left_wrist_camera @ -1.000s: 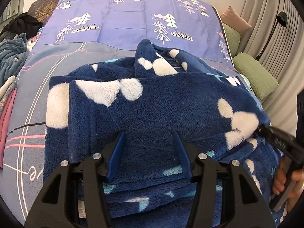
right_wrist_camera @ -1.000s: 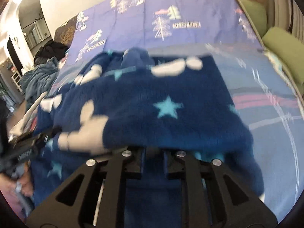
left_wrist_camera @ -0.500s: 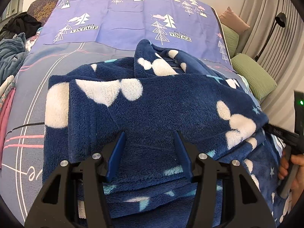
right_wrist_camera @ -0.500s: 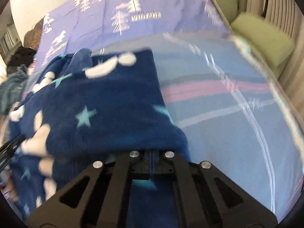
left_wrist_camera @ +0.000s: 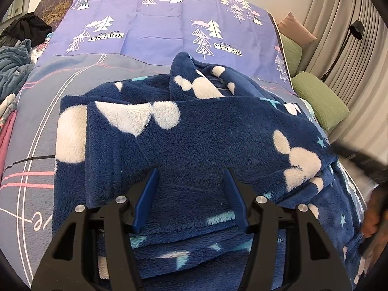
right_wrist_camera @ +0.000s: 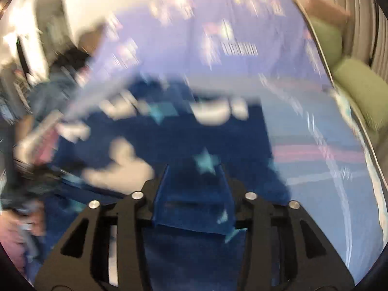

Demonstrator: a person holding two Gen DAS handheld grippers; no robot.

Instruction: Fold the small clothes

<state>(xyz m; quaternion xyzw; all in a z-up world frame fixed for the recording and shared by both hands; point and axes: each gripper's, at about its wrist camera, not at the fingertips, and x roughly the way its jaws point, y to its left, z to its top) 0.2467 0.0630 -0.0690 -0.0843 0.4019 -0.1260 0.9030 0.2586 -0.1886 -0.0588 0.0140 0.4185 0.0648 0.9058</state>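
Note:
A dark blue fleece garment [left_wrist_camera: 206, 140] with white blobs and pale blue stars lies partly folded on the bed. My left gripper [left_wrist_camera: 191, 177] is open just above its near edge, holding nothing. The right wrist view is blurred by motion. There the garment [right_wrist_camera: 169, 145] lies ahead and my right gripper [right_wrist_camera: 194, 169] is open over it, with nothing between the fingers. The right gripper shows as a dark blur at the right edge of the left wrist view [left_wrist_camera: 359, 160].
The bed has a grey-blue striped sheet [left_wrist_camera: 36, 126] and a purple tree-print cover [left_wrist_camera: 155, 24] at the far end. Green pillows [left_wrist_camera: 320, 97] lie along the right side by curtains and a lamp [left_wrist_camera: 356, 28]. Piled clothes [left_wrist_camera: 14, 68] lie at the left.
My right gripper was shut on the garment's edge and has opened and let it go, swinging fast. The garment's right side has settled. My left gripper has stayed open and still.

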